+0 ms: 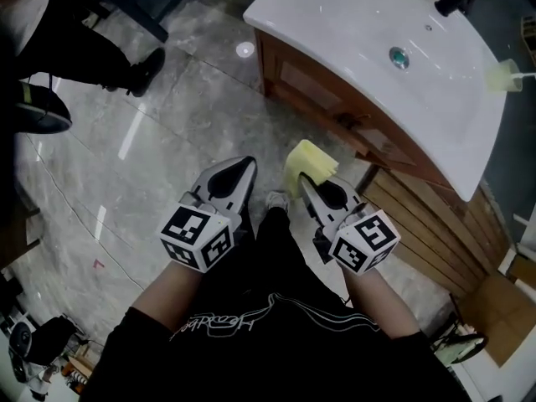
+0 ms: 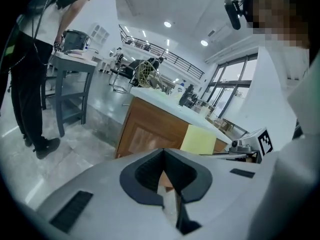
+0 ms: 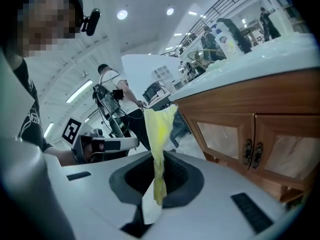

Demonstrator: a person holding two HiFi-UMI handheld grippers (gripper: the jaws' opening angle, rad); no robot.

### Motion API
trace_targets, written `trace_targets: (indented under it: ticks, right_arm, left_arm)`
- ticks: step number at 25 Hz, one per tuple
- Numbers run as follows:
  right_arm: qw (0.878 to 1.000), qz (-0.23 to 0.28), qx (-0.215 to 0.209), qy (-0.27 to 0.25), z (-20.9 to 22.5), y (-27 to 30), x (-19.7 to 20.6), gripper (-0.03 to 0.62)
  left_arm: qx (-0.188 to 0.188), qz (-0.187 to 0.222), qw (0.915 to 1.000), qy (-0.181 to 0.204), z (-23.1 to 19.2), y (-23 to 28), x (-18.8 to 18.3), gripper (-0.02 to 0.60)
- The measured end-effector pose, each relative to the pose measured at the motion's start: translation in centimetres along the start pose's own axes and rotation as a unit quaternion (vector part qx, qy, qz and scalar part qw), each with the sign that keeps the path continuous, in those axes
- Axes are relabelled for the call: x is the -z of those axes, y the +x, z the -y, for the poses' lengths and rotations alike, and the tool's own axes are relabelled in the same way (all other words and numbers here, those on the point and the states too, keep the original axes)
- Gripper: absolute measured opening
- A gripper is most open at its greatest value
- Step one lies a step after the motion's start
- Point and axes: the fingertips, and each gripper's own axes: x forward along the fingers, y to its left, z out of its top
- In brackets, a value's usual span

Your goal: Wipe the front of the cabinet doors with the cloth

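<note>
The right hand-held gripper (image 3: 158,168) clenches the yellow cloth (image 3: 159,128) upright, near the wooden cabinet doors (image 3: 227,140), seemingly poised for wiping. The left hand-held gripper (image 2: 164,157) is closed on nothing, held alongside.

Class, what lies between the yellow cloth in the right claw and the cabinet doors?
Only bare grey floor. In the head view the cloth, pinched in the right claw, is apart from the cabinet doors.
</note>
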Motion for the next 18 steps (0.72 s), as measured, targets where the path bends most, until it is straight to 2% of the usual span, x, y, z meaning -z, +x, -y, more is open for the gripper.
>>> trace_targets:
  ticks: [4,7,13,18]
  right_arm:
    - [1.000,0.019,-0.002,0.011,2.3,3.8,1.0,0.041]
    - [0.999,0.038,0.022,0.011,4.3,5.6,0.6,0.041]
    - [0.993,0.095,0.071,0.004,6.1,8.6,-1.4,0.041]
    - [0.985,0.135,0.103,-0.015,6.5,10.8,-3.8,0.041]
  left_arm:
    - [0.009,0.004,0.9997,-0.021,-4.1,2.4,0.2,0.006]
    - [0.017,-0.002,0.9995,-0.026,-7.0,3.9,0.5,0.006]
    - [0.054,-0.023,0.9982,0.011,-10.4,5.9,0.4,0.006]
    - [0.078,-0.018,0.9965,0.025,-12.2,6.6,-1.1,0.006]
